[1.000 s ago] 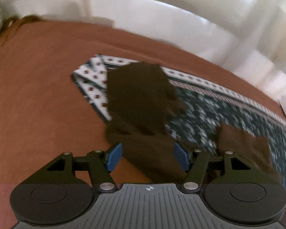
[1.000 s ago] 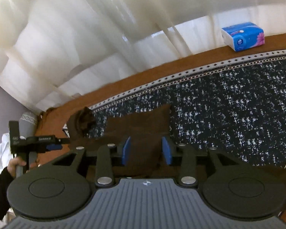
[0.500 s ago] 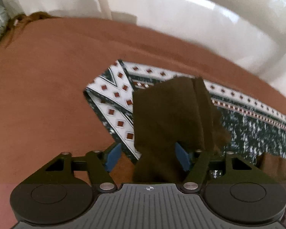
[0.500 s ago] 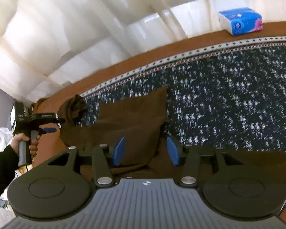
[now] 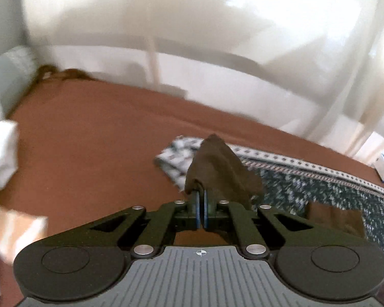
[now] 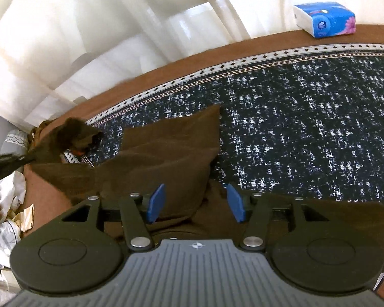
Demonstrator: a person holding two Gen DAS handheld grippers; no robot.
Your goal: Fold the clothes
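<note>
The left gripper (image 5: pixel 201 199), open a second ago, now pinches the brown garment (image 5: pixel 217 168) and lifts its corner. The right gripper (image 6: pixel 195 202) has just been widening and hovers unclamped, tilted down over the near cloth.

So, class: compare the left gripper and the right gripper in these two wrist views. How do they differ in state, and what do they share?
1. The left gripper is shut, its blue pads pinching the brown garment; the right gripper stands open, gripping nothing.
2. The left gripper lifts a peak of cloth; the right gripper only has cloth lying between and below its fingers.

Both share blue pads, black linkages, and the same garment.
</note>
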